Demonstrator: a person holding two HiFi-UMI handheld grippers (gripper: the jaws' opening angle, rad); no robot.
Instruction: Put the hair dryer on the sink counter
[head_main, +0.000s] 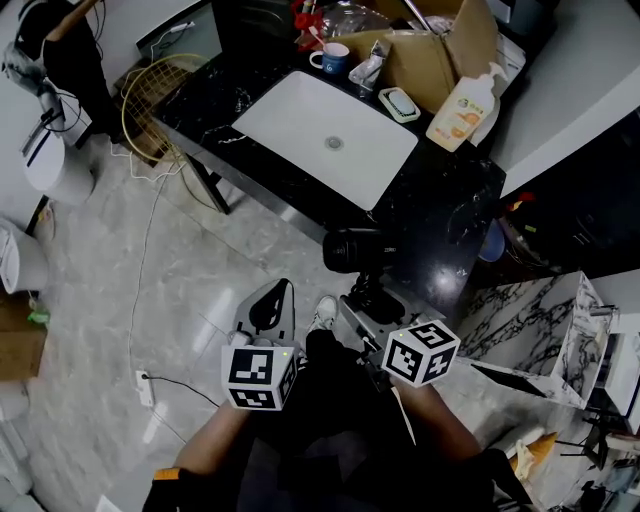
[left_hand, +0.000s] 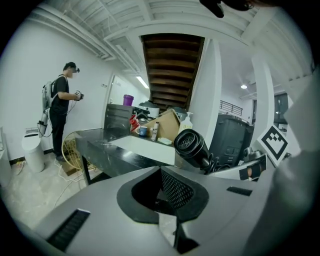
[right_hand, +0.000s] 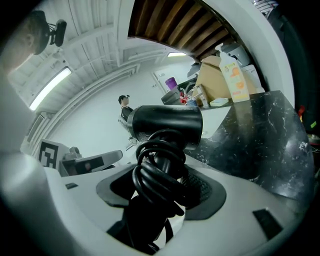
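Hair dryer (head_main: 355, 250) is grasped by the right gripper (head_main: 368, 305). In the right gripper view its jaws stand wide around the cord-wrapped handle, with the black barrel (right_hand: 167, 125) lying crosswise above them. Cord is coiled tight on the handle, no loose loop seen. Left gripper (head_main: 275, 300) is clenched on nothing: tips together in head view, nothing between the jaws in its own view (left_hand: 162, 192). It hangs over the floor (head_main: 120, 300), near the right one and clear of the tabletop.

Progress, judged: pickup is done and the carry is nearly done, placing is not. Dryer is in the air at the near edge of the black marble tabletop (head_main: 450, 215), barrel about over that edge. No contact shows between dryer and stone. Left to do: move it forward over the stone, lower it, set it down, open the jaws and pull back.

Edges and room:
- White sink basin (head_main: 330, 140) takes the middle of the tabletop, and a drop there would miss the goal.
- Best bare patch is the dark stretch to the right of the basin, in front of the soap bottle (head_main: 462, 105).
- That patch narrows toward the near right corner, so the dryer should go well in from both edges.
- Back of the tabletop is crowded with a cardboard box (head_main: 440, 50), mug (head_main: 333, 58) and soap dish (head_main: 400, 104).
- Nothing stands in the way between dryer and patch.
- A person (left_hand: 60, 110) stands far off to the left, well apart.
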